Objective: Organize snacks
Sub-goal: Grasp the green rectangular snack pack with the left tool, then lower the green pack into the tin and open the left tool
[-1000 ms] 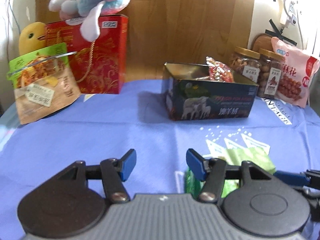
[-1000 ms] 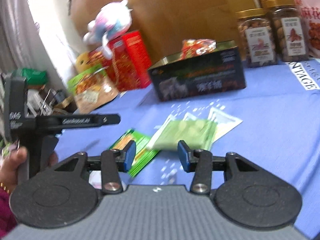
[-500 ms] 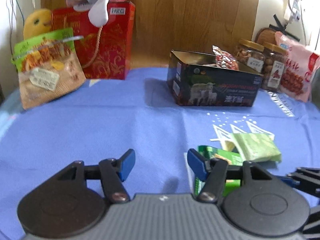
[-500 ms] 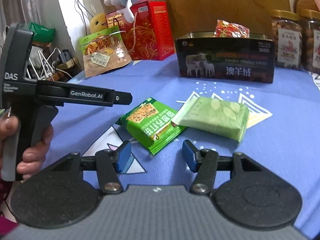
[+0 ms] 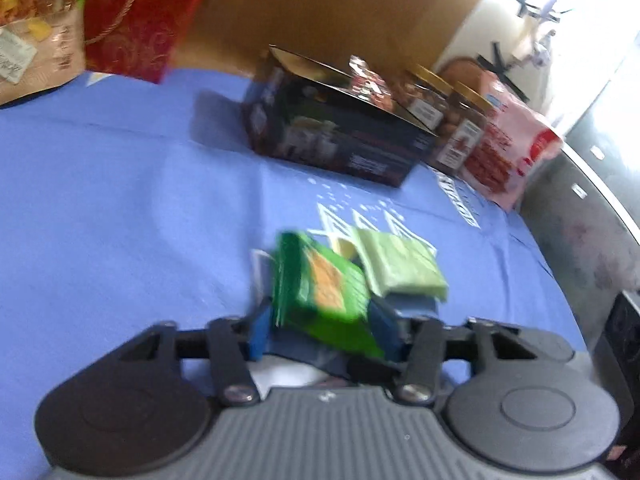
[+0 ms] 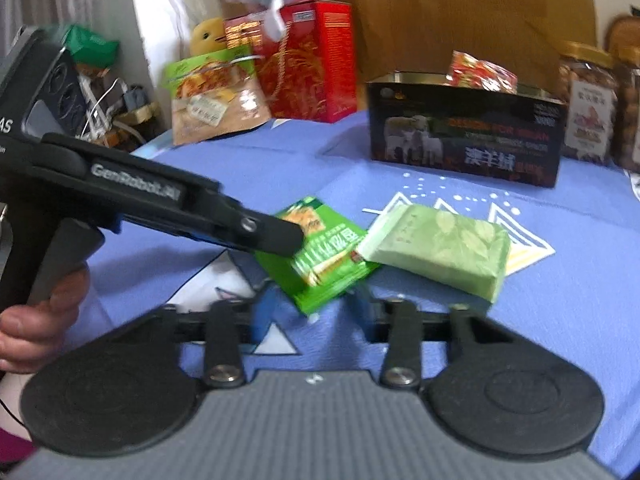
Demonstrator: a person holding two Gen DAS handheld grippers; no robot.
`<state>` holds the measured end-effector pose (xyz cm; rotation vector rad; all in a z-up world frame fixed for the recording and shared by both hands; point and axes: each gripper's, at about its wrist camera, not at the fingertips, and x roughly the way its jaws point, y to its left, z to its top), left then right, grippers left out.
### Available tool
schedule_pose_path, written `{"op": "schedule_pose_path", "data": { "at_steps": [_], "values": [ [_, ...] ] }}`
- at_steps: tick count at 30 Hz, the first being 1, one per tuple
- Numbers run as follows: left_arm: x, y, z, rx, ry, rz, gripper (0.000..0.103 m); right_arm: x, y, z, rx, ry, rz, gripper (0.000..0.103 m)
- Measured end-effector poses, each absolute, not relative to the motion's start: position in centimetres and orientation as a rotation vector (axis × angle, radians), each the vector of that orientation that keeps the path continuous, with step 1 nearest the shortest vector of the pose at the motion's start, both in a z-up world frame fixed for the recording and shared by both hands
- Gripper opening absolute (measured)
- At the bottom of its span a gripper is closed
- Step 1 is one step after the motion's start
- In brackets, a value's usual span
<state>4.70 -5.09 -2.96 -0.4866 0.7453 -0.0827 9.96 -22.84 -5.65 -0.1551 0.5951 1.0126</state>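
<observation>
Left hand-held gripper (image 5: 322, 330), clamped on green snack packet (image 5: 326, 292)

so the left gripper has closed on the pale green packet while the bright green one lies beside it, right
Not quite: in the left wrist view the left gripper has closed on the bright green packet, and it is the pale green packet that lies beside it.

I see a blue tablecloth (image 6: 580, 280) printed with white triangles and dots, a bright green snack packet (image 6: 320, 256) with an orange picture, a pale green leaf-patterned pack (image 6: 444, 248), a black box (image 6: 468, 140) and a red-and-gold box (image 6: 312, 64).
</observation>
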Motion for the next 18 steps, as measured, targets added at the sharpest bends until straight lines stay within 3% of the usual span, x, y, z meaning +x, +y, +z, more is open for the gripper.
{"op": "schedule_pose_path", "data": {
  "at_steps": [9,18],
  "values": [
    [2.9,-3.9,0.1,-0.515,0.665,-0.092,0.035,9.8,-23.2,-3.6,-0.085,0.487,1.042,0.025],
    [10.5,-3.4,5.4,-0.445,0.541,-0.129,0.034,16.2,-22.1,0.9,-0.031,0.350,0.936,0.025]
  ]
}}
